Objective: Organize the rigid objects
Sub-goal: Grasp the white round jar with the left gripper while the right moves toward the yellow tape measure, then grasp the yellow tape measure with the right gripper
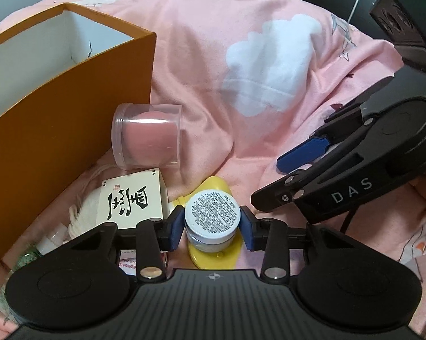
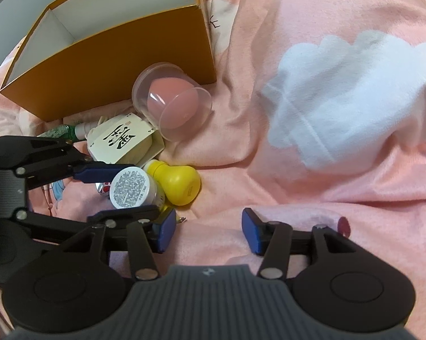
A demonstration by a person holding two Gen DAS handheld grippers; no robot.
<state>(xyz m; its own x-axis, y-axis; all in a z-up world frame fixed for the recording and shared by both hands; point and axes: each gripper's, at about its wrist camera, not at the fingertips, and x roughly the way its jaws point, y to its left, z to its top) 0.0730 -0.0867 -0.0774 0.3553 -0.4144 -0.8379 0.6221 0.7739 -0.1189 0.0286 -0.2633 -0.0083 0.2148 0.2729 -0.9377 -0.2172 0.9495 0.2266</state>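
We mount one fisheye camera behind each gripper, angled steeply down, close over the bedding (image 1: pixel 201 65). Both views share the orange box (image 1: pixel 71 107), the clear tub (image 2: pixel 173 102) and the white jar (image 1: pixel 212 212).

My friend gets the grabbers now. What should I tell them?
Left gripper: jaws around the small white jar, pads at its sides; whether they press is unclear.
Right gripper: open, holding nothing, over the pink blanket.
Orange box: what shows inside looks empty.
Still outside, beside it: clear tub with pink sponge, cream carton, yellow bottle, green bottle.
Done: nothing boxed yet.
Left: probably lift the jar into the box, then the rest.
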